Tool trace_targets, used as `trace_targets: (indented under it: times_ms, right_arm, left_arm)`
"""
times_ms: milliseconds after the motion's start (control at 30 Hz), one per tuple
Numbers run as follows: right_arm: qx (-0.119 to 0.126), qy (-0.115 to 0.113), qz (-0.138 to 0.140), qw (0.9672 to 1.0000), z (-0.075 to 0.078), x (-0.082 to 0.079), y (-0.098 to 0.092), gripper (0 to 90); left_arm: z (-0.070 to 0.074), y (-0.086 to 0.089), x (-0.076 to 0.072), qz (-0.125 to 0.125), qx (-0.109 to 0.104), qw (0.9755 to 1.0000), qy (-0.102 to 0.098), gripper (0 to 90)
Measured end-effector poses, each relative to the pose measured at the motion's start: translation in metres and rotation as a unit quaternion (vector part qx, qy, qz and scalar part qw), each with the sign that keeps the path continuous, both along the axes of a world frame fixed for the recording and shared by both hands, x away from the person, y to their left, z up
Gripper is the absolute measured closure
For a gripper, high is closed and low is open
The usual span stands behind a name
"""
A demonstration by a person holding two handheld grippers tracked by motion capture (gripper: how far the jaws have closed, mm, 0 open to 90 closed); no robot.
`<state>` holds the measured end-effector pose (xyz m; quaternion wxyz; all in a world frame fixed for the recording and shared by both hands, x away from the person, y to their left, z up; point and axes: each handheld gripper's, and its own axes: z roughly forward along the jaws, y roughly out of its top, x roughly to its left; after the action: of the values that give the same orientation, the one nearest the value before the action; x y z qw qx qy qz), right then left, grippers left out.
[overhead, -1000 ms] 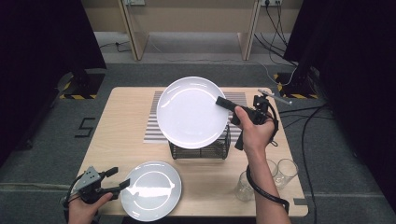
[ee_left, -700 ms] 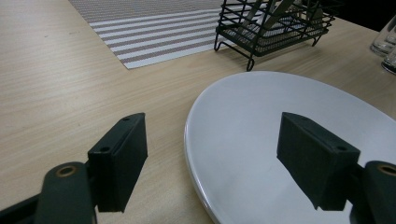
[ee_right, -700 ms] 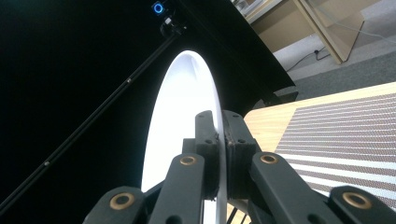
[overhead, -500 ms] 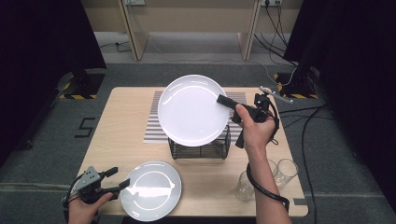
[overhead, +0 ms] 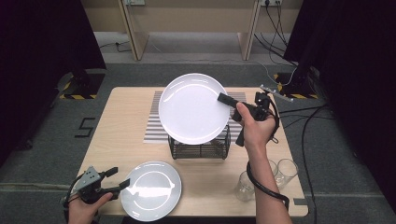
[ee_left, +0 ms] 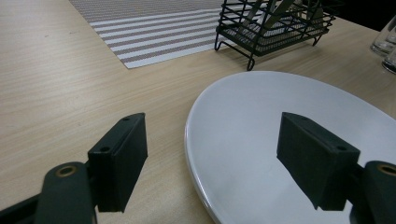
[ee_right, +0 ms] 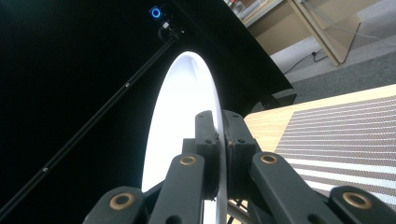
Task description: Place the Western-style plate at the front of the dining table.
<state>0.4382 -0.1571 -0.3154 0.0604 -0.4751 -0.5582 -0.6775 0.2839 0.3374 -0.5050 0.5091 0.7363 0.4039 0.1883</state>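
Observation:
My right gripper (overhead: 226,99) is shut on the right rim of a large white plate (overhead: 194,108), held up tilted above a black wire rack (overhead: 200,145). In the right gripper view the jaws pinch the plate's edge (ee_right: 205,98), my right gripper (ee_right: 219,140) seen from behind. A second white plate (overhead: 150,190) lies flat near the table's front left. My left gripper (overhead: 119,178) is open at that plate's left rim. In the left gripper view the flat plate (ee_left: 280,135) has its edge between the spread jaws of my left gripper (ee_left: 222,163), without touching them.
A striped placemat (overhead: 156,119) lies under and behind the rack. Two clear glasses (overhead: 264,177) stand at the front right of the wooden table (overhead: 116,135). Cables run over the grey floor to the right, and wooden furniture legs stand beyond the table.
The raised plate has shifted very slightly in the right gripper. The left gripper and the flat plate have stayed where they were.

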Motion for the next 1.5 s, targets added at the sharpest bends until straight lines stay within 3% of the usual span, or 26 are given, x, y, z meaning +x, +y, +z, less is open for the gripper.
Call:
trace_targets:
  times_ms: [1500]
  right_arm:
    - [0.007,0.016,-0.011,0.9998,0.004,0.017,0.0,86.4]
  left_arm:
    - [0.0,0.0,0.0,0.0,-0.001,1.0,0.0,24.1]
